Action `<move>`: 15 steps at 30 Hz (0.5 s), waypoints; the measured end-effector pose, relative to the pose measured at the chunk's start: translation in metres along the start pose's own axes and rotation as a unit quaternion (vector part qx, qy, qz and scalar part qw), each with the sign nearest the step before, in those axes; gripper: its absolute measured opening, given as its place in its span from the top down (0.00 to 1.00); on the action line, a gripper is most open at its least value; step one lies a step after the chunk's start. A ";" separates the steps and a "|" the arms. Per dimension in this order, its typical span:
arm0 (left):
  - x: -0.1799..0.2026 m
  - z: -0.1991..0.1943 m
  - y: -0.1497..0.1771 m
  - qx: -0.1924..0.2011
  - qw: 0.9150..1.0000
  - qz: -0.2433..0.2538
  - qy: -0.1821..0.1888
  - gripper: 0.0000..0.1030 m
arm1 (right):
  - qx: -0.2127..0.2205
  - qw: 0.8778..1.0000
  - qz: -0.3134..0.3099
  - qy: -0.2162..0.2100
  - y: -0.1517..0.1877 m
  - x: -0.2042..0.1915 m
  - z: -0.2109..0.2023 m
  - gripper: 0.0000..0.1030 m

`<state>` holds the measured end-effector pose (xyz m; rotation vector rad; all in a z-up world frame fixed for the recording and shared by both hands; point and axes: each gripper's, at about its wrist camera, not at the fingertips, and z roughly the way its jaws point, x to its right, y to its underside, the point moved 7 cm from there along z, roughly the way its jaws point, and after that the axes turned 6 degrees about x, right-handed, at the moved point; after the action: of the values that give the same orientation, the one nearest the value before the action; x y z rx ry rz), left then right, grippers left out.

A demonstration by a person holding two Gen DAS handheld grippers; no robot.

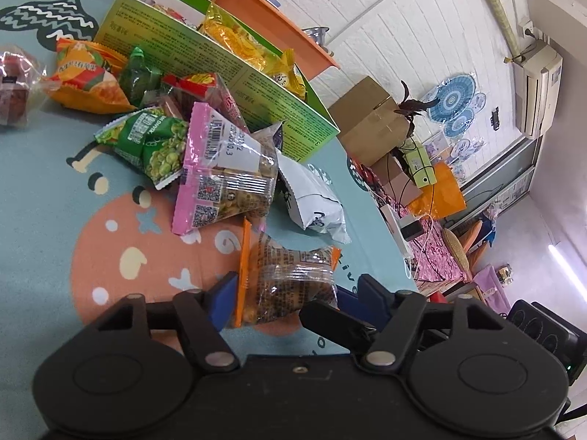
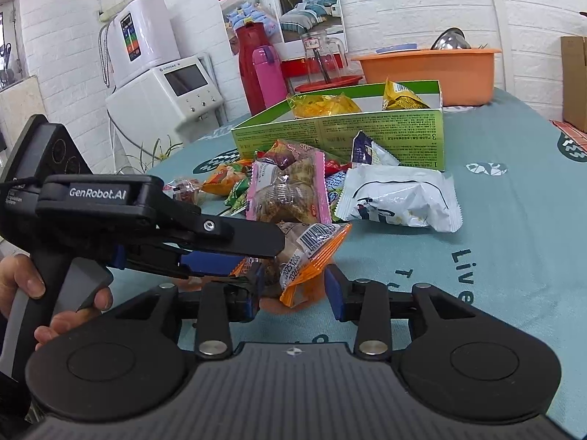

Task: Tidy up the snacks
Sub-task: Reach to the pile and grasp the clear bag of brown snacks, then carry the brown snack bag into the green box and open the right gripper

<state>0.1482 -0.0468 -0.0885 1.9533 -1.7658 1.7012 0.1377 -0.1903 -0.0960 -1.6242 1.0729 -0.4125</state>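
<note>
I have both sets of tongs on the same snack, a clear packet with orange seams lying on the teal printed worktop, nearest of the whole pile. My left tongs stand fairly wide and straddle it. The blue pad at 9 o'clock sits against the orange side seam, and the pad at 3 o'clock looks just clear of the crinkled film, so I read that pair as around the packet rather than clamped on it. My right tongs are set narrower, with the packet's orange corner filling the gap between the two blue pads. From this view I cannot tell whether they are actually pinching it or only touching it. In the right wrist view the left tool comes in from 9 o'clock, with a hand wrapped on its grip, and its fingers cross just above my right-side pad. Past the packet, toward 12 o'clock, the rest of the snacks are heaped together. A pink-edged packet lies on top, a green pea packet is at its 9 o'clock side, and a white pouch is at its 3 o'clock side. Behind the heap stands the open green box, touching the pile, with yellow packets already inside it. An orange basin sits beyond the box at about 1 o'clock.
</note>
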 end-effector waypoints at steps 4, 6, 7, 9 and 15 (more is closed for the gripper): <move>-0.001 0.005 -0.002 0.008 1.000 -0.003 -0.011 0.56 | 0.002 1.000 -0.007 0.015 -0.003 0.004 0.006 0.42; 0.005 0.001 -0.004 0.017 1.000 0.006 -0.010 0.56 | 0.008 1.000 -0.003 0.013 -0.008 0.004 0.003 0.43; 0.009 -0.002 -0.008 0.022 1.000 0.010 -0.005 0.56 | 0.015 1.000 -0.005 0.009 -0.012 0.003 0.000 0.44; 0.017 -0.008 -0.016 0.031 0.999 0.019 0.007 0.56 | 0.029 0.999 -0.018 0.006 -0.023 0.000 -0.007 0.44; 0.044 -0.019 -0.061 0.072 0.995 0.066 0.021 0.56 | 0.080 0.996 -0.047 0.002 -0.070 -0.005 -0.006 0.44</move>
<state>0.1686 -0.0444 -0.0139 1.8744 -1.8450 1.9477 0.1604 -0.1900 -0.0292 -1.5345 0.9438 -0.5499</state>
